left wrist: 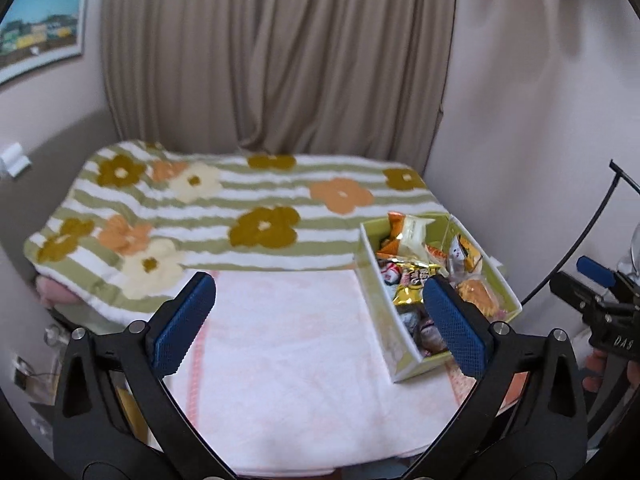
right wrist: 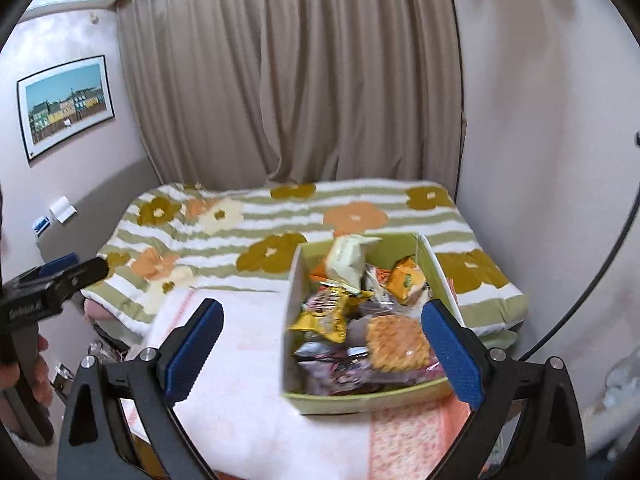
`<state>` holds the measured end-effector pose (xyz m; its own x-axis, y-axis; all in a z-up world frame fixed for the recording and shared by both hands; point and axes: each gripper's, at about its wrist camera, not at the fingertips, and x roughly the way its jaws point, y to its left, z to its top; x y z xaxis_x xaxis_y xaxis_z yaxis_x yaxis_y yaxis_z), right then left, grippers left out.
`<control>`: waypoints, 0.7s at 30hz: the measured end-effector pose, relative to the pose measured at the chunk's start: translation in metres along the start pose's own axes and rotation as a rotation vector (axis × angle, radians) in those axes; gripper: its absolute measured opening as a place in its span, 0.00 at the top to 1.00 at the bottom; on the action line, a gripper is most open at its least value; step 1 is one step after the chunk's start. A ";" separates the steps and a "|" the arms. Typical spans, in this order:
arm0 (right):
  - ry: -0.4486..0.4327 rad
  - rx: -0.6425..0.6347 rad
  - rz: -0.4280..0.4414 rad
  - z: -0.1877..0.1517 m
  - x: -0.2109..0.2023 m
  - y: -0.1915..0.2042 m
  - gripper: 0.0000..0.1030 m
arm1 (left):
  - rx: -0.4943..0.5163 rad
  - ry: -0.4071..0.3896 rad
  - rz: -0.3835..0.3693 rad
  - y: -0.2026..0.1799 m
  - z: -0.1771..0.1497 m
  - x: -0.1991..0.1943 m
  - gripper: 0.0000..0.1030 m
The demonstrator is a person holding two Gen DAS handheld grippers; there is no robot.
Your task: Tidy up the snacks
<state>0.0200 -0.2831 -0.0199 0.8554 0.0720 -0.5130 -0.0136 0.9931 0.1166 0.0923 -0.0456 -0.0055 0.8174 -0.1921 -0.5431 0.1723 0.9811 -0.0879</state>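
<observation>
Snacks (right wrist: 360, 320) heaped in green box (right wrist: 360, 402) on towel (left wrist: 288, 360), both grippers (left wrist: 320, 320) (right wrist: 324, 344) wide, empty.

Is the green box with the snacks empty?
No, the light green cardboard box is heaped with wrapped snacks, among them a round golden waffle cracker and a yellow foil packet.
</observation>
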 end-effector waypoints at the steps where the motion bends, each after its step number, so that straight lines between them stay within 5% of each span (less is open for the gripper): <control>1: -0.014 -0.002 -0.008 -0.004 -0.009 0.007 0.04 | 0.006 -0.018 -0.002 0.005 -0.007 -0.016 0.00; 10: -0.080 -0.045 -0.075 -0.050 -0.062 0.059 0.04 | 0.073 -0.117 0.062 0.020 -0.059 -0.095 0.00; 21: -0.104 -0.034 -0.093 -0.064 -0.076 0.061 0.04 | 0.082 -0.147 0.045 0.008 -0.074 -0.111 0.00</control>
<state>-0.0788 -0.2219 -0.0279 0.9029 -0.0286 -0.4290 0.0520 0.9977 0.0429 -0.0379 -0.0149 -0.0076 0.8957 -0.1550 -0.4167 0.1729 0.9849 0.0052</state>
